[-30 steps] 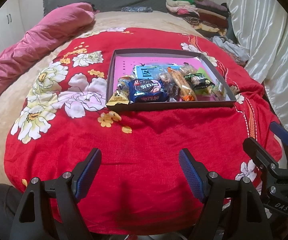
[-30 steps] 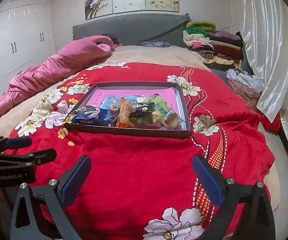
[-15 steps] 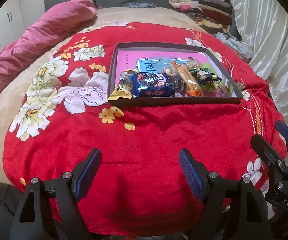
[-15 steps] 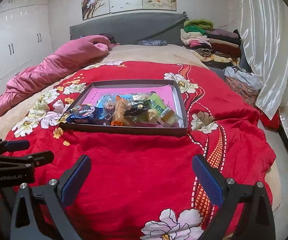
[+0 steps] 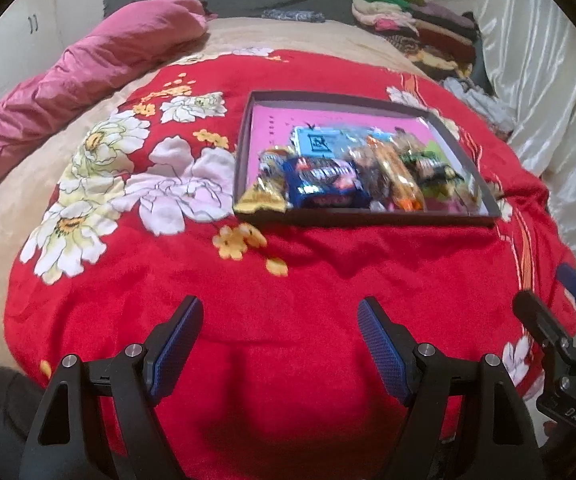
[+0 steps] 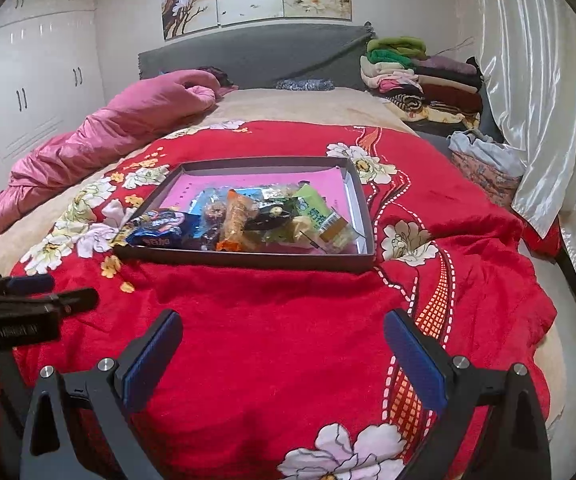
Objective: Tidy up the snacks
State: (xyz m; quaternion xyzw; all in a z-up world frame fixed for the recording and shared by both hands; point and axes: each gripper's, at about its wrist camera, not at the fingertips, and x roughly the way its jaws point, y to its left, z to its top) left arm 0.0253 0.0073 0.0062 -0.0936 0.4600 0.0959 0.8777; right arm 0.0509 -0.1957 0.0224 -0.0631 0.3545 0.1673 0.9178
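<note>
- the snacks lie in a heap inside the shallow dark tray [image 6: 362,216] with a pink floor, which stands on the red flowered blanket [image 6: 271,320] on the bed.
- the heap sits at the near side of the tray, against the front wall; the far half of the pink floor is bare.
- the left tool [image 5: 277,340] hangs over bare blanket with its jaws wide and nothing between them; the tray is straight ahead of it and a little to the right, well apart.
- the right tool [image 6: 281,350] is also wide and empty, over the blanket, with the tray ahead and slightly to the left.
- the blue cookie pack [image 5: 324,182] and the yellow wrapper [image 5: 261,196] are at the left end of the heap, so i judge the left tool is nearer to them.
- the green packet [image 6: 312,210] lies at the right end, nearer to the right tool.
- the orange packet [image 6: 236,218] points its long axis away from the tools, so jaws coming from the front can close across its narrow width.
</note>
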